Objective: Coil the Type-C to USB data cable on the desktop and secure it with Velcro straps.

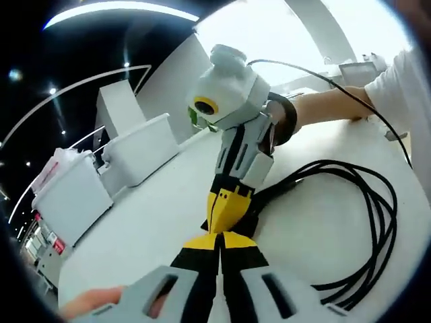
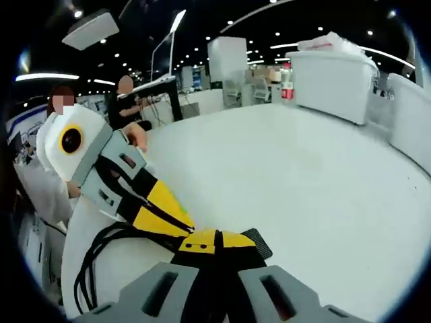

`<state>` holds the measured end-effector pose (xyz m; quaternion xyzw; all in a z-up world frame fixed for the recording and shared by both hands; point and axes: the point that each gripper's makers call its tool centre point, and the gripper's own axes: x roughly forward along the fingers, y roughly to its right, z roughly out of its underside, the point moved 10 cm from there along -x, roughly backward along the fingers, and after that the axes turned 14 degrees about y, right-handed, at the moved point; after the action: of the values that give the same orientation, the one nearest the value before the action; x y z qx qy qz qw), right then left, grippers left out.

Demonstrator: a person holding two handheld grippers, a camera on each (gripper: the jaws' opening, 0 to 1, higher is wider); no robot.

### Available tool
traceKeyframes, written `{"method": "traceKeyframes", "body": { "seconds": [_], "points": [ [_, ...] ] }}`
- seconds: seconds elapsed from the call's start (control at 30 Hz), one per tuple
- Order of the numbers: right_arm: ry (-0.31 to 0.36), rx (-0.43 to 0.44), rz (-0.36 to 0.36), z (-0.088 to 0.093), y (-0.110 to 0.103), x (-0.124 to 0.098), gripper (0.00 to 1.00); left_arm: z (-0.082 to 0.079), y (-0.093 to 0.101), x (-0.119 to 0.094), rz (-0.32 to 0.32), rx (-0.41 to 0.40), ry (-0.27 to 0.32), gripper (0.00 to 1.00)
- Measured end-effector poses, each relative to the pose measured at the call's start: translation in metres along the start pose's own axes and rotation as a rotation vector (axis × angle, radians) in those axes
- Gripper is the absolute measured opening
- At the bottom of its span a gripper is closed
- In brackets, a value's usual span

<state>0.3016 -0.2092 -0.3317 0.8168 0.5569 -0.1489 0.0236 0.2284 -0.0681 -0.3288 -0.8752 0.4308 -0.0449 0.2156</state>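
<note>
The black data cable lies in several loops on the white desktop, its strands gathered into a bundle that runs in under the gripper tips. My left gripper is shut at that bundle, tip to tip with my right gripper, which comes down from above. In the right gripper view my right gripper is shut, and a black ribbed Velcro strap sticks out beside its tips. My left gripper reaches in from the left over the cable loops. The exact grip point is hidden by the jaws.
White storage bins and a white box stand along the table's far side, seen also as a white bin. A person's forearm rests on the table behind the right gripper. People sit at desks beyond.
</note>
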Motion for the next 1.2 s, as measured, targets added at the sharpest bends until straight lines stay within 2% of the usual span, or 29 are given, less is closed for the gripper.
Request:
{"method": "traceKeyframes", "body": {
  "seconds": [0.03, 0.07, 0.17, 0.23, 0.27, 0.3, 0.4, 0.57, 0.6, 0.67, 0.7, 0.73, 0.77, 0.8, 0.87, 0.93, 0.97, 1.03, 1.07, 1.1, 1.2],
  "points": [
    [0.073, 0.003, 0.033, -0.005, 0.003, -0.007, 0.01, 0.0, 0.001, 0.0, -0.002, 0.003, -0.003, 0.03],
    [0.091, 0.022, 0.045, -0.009, 0.006, -0.012, 0.01, 0.001, 0.002, 0.001, 0.0, 0.005, -0.005, 0.03],
    [0.04, 0.006, 0.039, -0.007, 0.007, -0.02, 0.0, 0.0, 0.004, 0.001, 0.004, 0.009, -0.003, 0.03],
    [0.001, 0.044, 0.001, 0.004, 0.003, -0.016, 0.0, 0.0, 0.005, 0.002, 0.005, 0.01, -0.002, 0.03],
    [-0.042, 0.04, -0.006, 0.009, 0.001, -0.014, 0.0, 0.0, 0.005, 0.002, 0.003, 0.011, -0.002, 0.03],
    [-0.007, 0.032, 0.0, 0.007, 0.001, -0.014, 0.0, 0.0, 0.004, 0.002, -0.001, 0.011, -0.004, 0.03],
    [-0.021, 0.016, 0.013, 0.007, 0.003, -0.012, 0.0, 0.001, 0.004, 0.002, -0.006, -0.01, -0.004, 0.03],
    [0.033, 0.032, 0.021, 0.011, 0.003, -0.015, 0.01, -0.002, 0.007, 0.002, 0.022, -0.054, 0.028, 0.03],
    [0.054, 0.023, 0.04, 0.01, 0.005, -0.016, 0.01, -0.004, 0.009, 0.002, 0.026, -0.063, 0.039, 0.03],
    [0.177, 0.013, 0.052, 0.002, 0.008, -0.019, 0.02, -0.005, 0.012, 0.002, 0.03, -0.051, 0.045, 0.03],
    [0.272, 0.001, 0.014, -0.005, 0.005, -0.024, 0.03, -0.006, 0.013, 0.002, 0.034, -0.04, 0.047, 0.03],
    [0.329, 0.014, -0.026, -0.009, 0.002, -0.029, 0.12, -0.007, 0.014, 0.002, 0.033, -0.032, 0.047, 0.03],
    [0.341, 0.027, -0.091, -0.011, -0.003, -0.033, 0.21, -0.008, 0.014, 0.002, 0.03, -0.026, 0.046, 0.04],
    [0.305, 0.002, -0.117, -0.01, -0.005, -0.036, 0.27, -0.008, 0.013, 0.001, 0.023, -0.022, 0.043, 0.05],
    [0.213, -0.114, -0.111, -0.004, -0.011, -0.038, 0.27, -0.01, 0.01, 0.0, -0.002, -0.028, 0.046, 0.05],
    [0.103, -0.24, -0.114, 0.008, -0.019, -0.037, 0.29, -0.011, 0.003, -0.002, -0.062, -0.037, 0.047, 0.05],
    [0.074, -0.253, -0.107, 0.013, -0.02, -0.036, 0.3, -0.012, -0.001, -0.004, -0.093, -0.044, 0.053, 0.05],
    [0.073, -0.262, -0.076, 0.019, -0.021, -0.034, 0.3, -0.014, -0.008, -0.008, -0.139, -0.085, 0.075, 0.05],
    [0.045, -0.31, -0.047, 0.02, -0.019, -0.035, 0.29, -0.015, -0.012, -0.01, -0.158, -0.108, 0.087, 0.05],
    [0.08, -0.29, -0.062, 0.016, -0.021, -0.033, 0.24, -0.017, -0.016, -0.013, -0.175, -0.13, 0.101, 0.05],
    [0.061, -0.282, -0.048, 0.01, -0.022, -0.027, 0.16, -0.021, -0.022, -0.018, -0.202, -0.156, 0.125, 0.05]
  ]
}}
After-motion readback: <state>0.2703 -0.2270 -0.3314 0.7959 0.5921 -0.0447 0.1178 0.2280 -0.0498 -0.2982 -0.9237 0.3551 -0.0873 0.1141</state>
